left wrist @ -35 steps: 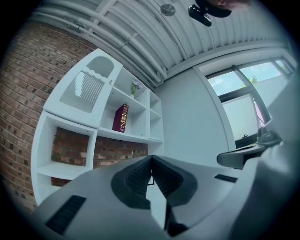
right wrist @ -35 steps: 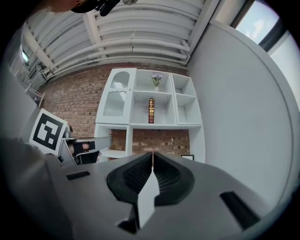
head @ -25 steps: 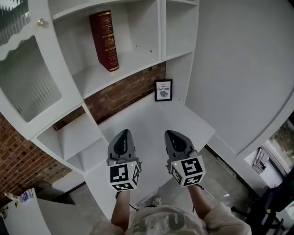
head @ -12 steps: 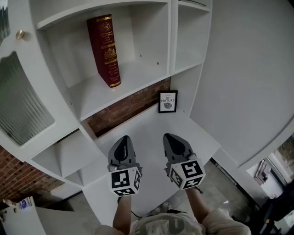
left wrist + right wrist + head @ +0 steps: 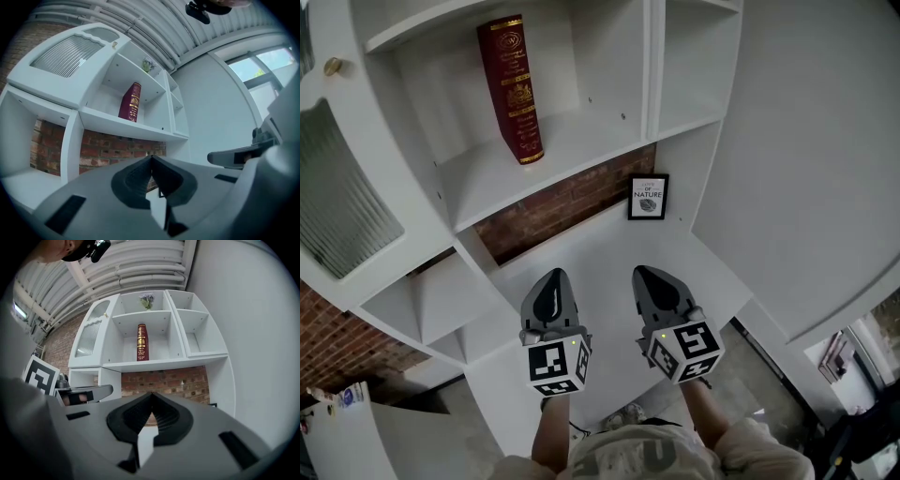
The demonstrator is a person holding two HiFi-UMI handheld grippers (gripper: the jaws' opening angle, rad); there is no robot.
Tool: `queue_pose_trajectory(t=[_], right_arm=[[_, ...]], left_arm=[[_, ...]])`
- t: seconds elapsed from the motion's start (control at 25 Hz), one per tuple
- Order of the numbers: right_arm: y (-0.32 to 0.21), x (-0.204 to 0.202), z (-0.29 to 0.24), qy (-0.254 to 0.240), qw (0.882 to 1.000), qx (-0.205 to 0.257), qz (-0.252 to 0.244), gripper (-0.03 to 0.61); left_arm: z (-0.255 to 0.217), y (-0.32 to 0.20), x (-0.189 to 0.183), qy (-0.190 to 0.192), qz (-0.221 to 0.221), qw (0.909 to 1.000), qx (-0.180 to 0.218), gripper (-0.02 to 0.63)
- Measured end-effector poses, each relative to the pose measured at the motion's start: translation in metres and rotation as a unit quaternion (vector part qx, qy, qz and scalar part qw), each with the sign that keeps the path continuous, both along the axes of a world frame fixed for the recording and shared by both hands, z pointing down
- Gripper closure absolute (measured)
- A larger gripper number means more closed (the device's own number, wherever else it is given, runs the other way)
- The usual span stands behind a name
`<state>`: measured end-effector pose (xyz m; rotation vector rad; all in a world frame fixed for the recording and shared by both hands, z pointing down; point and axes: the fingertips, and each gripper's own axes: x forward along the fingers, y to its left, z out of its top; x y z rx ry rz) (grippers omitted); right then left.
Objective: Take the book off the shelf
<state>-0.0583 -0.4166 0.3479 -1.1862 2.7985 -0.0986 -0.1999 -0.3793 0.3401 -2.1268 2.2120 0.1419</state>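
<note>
A dark red book (image 5: 512,88) with gold lettering stands upright on the white shelf (image 5: 534,159), against the left wall of its compartment. It also shows in the left gripper view as the red book (image 5: 130,102) and in the right gripper view as the same book (image 5: 142,342), far ahead and above the jaws. My left gripper (image 5: 551,284) and right gripper (image 5: 654,282) hang side by side over the white desk surface (image 5: 600,253), well below the book. Both are shut with nothing between their fingers.
A small framed print (image 5: 648,197) leans against the brick back wall (image 5: 553,208) under the shelf. A cabinet door with ribbed glass (image 5: 342,202) and a brass knob (image 5: 333,67) is at the left. A narrower shelf column (image 5: 694,66) stands right of the book's compartment.
The view has shifted, so the shelf and book sit a little lower and nearer in the head view. Both grippers keep their side-by-side pose and stay shut.
</note>
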Motion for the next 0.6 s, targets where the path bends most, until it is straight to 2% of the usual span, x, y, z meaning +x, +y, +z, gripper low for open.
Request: queue_pose_trajectory(t=[0.2, 0.36, 0.4, 0.44, 0.48, 0.6], right_arm=[[0.002, -0.002, -0.004, 0.004, 1.0, 0.0, -0.03, 0.565], [0.001, -0.014, -0.056, -0.049, 0.996, 0.032, -0.071, 0.551], [-0.002, -0.019, -0.079, -0.064, 0.993, 0.053, -0.08, 0.462], [-0.006, -0.024, -0.105, -0.081, 0.99, 0.079, -0.086, 0.341], [-0.012, -0.031, -0.131, -0.097, 0.985, 0.109, -0.087, 0.294], [-0.037, -0.057, -0.204, -0.128, 0.972, 0.177, -0.089, 0.233]], left_arm=[[-0.011, -0.001, 0.007, -0.003, -0.005, 0.9998, 0.017, 0.601], [-0.024, 0.005, 0.004, -0.007, -0.023, 0.9992, 0.033, 0.601], [-0.026, 0.007, 0.003, -0.011, -0.026, 0.999, 0.034, 0.6], [-0.027, 0.009, 0.002, -0.014, -0.027, 0.9989, 0.034, 0.6], [-0.029, 0.01, 0.0, -0.017, -0.029, 0.9989, 0.033, 0.6], [-0.03, 0.016, -0.003, -0.031, -0.04, 0.9983, 0.03, 0.6]])
